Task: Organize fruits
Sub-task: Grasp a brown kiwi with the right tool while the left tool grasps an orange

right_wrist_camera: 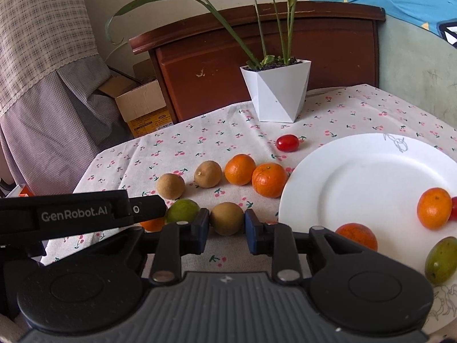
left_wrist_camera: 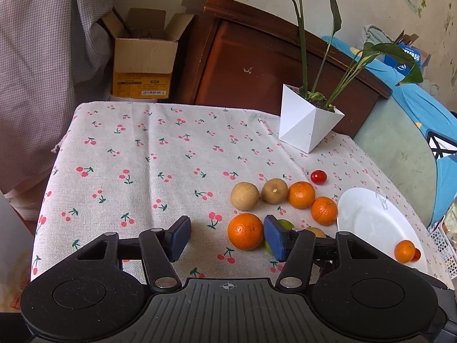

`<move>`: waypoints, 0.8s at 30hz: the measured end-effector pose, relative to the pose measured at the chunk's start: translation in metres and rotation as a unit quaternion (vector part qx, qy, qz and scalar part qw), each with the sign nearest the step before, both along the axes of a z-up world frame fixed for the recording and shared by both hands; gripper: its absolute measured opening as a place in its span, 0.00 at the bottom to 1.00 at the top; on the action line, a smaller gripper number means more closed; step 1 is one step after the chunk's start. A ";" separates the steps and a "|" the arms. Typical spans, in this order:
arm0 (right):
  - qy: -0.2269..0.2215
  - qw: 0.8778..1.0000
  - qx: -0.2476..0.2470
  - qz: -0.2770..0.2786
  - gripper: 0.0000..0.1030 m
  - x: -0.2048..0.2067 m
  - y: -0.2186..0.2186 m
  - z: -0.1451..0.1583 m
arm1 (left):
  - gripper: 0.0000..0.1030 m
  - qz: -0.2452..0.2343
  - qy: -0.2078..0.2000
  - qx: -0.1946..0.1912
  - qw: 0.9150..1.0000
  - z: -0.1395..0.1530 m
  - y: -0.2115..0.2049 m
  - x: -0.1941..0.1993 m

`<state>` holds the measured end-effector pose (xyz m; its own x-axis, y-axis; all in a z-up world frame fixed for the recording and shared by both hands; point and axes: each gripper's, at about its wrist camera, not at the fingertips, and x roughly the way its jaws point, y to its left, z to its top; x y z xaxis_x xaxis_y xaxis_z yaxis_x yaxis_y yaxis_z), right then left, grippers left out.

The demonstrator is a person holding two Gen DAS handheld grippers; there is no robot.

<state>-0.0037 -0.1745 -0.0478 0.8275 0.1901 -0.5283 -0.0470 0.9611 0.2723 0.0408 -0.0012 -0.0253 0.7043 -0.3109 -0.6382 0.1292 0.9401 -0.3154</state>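
Observation:
Fruits lie on the cherry-print tablecloth [left_wrist_camera: 137, 160] beside a white plate [left_wrist_camera: 371, 220]. My left gripper [left_wrist_camera: 227, 238] is open; an orange [left_wrist_camera: 245, 231] lies between its fingers, nearer the right pad. A green fruit [left_wrist_camera: 287, 224] lies behind that pad. My right gripper [right_wrist_camera: 225, 230] is open around a brown fruit [right_wrist_camera: 227, 218], pads close to its sides. The white plate [right_wrist_camera: 365, 177] holds two oranges [right_wrist_camera: 434, 208] [right_wrist_camera: 357, 235], a green-red fruit [right_wrist_camera: 441, 260] and a red tomato [right_wrist_camera: 454, 208]. Two brown fruits [right_wrist_camera: 170, 185], two oranges [right_wrist_camera: 268, 179] and a red tomato [right_wrist_camera: 287, 143] sit farther back.
A white faceted pot with a tall plant [left_wrist_camera: 310, 121] stands at the table's far right. Behind are a wooden headboard [left_wrist_camera: 257, 65], a cardboard box [left_wrist_camera: 142, 63] and a curtain. The left gripper's body [right_wrist_camera: 77, 214] shows at the left of the right wrist view.

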 end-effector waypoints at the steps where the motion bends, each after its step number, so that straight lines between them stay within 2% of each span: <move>1: -0.003 1.000 -0.001 -0.002 0.25 -0.001 -0.001 0.001 | 0.49 -0.001 0.001 -0.002 1.000 0.000 0.000 0.000; 3: -0.010 1.000 -0.011 -0.007 0.25 -0.004 -0.002 0.006 | 0.49 0.000 0.003 -0.005 1.000 0.000 0.001 0.001; 8: -0.015 1.000 0.003 -0.006 0.25 -0.009 -0.006 0.016 | 0.49 -0.003 0.004 -0.007 1.000 0.001 0.003 0.000; 16: -0.011 1.000 0.001 -0.007 0.25 -0.019 -0.014 0.035 | 0.49 -0.025 -0.010 0.028 0.999 -0.001 -0.008 -0.001; 20: 0.010 1.000 0.027 -0.012 0.25 -0.020 -0.024 0.039 | 0.48 -0.032 -0.020 0.041 0.998 -0.002 -0.014 0.000; 22: 0.018 1.000 0.023 -0.003 0.25 -0.020 -0.024 0.041 | 0.46 -0.034 -0.022 0.040 0.998 -0.003 -0.014 0.002; 24: 0.027 0.999 0.019 0.009 0.25 -0.019 -0.024 0.042 | 0.40 -0.037 -0.023 0.037 0.998 -0.003 -0.014 0.002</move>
